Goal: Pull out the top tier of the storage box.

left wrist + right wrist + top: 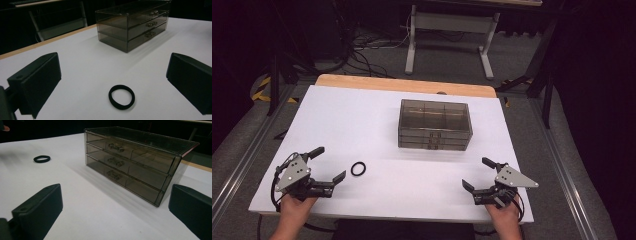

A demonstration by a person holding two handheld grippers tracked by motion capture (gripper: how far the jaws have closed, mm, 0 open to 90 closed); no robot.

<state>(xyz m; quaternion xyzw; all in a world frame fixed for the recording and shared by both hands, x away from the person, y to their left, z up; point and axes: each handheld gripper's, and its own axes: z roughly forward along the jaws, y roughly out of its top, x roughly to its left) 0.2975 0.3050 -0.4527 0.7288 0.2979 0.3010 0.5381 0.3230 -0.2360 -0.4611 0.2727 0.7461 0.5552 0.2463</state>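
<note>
Both grippers, left [328, 164] and right [475, 173], wait low in frame, jaws wide and empty; ring [358, 168] lies lower left of centre, just beside the left gripper, likely grasped next

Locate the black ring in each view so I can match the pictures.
High view: black ring lies on the white table, lower left of centre, beside the left gripper.
Left gripper view: bottom centre, between the open jaws.
Right gripper view: upper left, far off.
Shared landmark: the smoky drawer box.
</note>
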